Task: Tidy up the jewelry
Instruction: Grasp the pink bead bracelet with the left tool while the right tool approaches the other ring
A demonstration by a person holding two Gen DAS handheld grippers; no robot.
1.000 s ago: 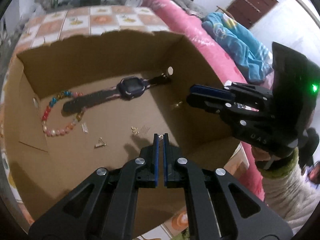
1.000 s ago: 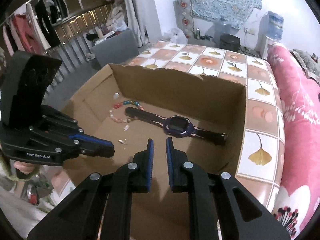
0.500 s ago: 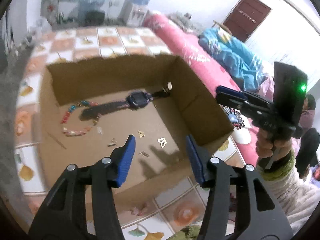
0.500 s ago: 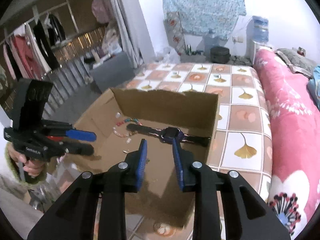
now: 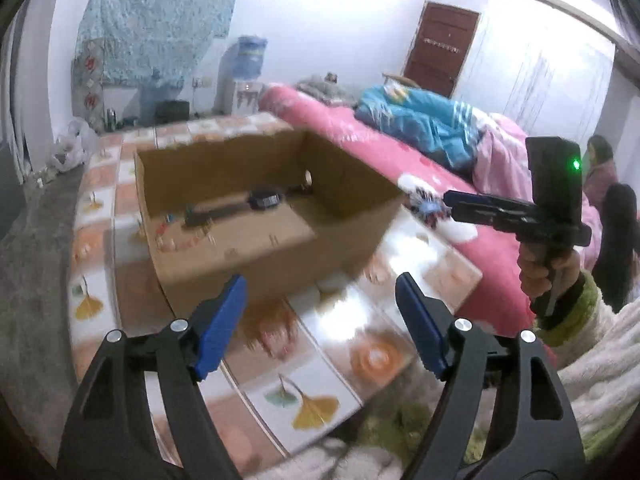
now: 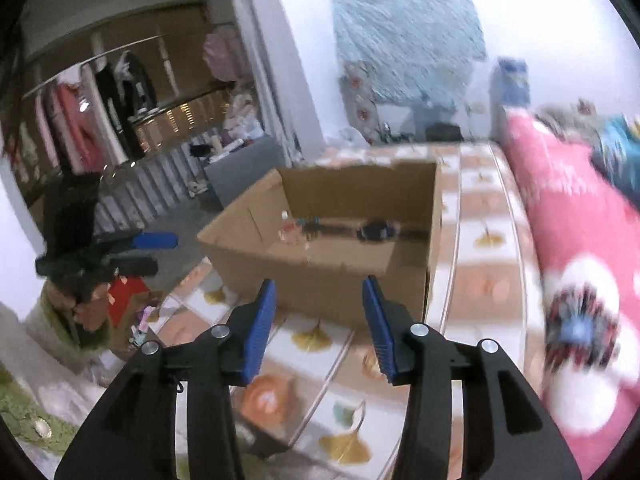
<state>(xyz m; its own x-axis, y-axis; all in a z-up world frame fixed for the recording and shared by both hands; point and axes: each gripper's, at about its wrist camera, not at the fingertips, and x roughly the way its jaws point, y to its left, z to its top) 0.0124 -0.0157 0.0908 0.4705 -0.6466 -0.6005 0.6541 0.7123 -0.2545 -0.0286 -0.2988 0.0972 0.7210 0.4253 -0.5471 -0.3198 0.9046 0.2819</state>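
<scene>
Cardboard box [image 5: 280, 264]: open-topped, sits ahead of both my grippers on a tiled surface [image 5: 360, 320] with a leaf pattern; its near wall faces my fingertips, apart from them.
Left gripper [image 5: 320, 300]: my jaws have just been opening and stand wide apart, with nothing between the blue pads [image 5: 218, 320]; only the tiles and the box wall show through the gap.
Right gripper [image 6: 318, 308]: my jaws have just been opening too and stand partly apart, narrower than the left, gripping nothing.
Watch [image 5: 262, 199]: dark, lies flat on the box floor, beyond my left jaws and well clear of them; from the right gripper it shows as a dark strap along the far side.
Bead bracelet [image 5: 168, 224]: coloured beads left of the watch strap, blurred.
Small pieces: a few tiny bits on the box floor nearer me, too smeared to name.
Pink bedding [image 5: 380, 160]: runs right of the box, beyond my right jaw.
</scene>
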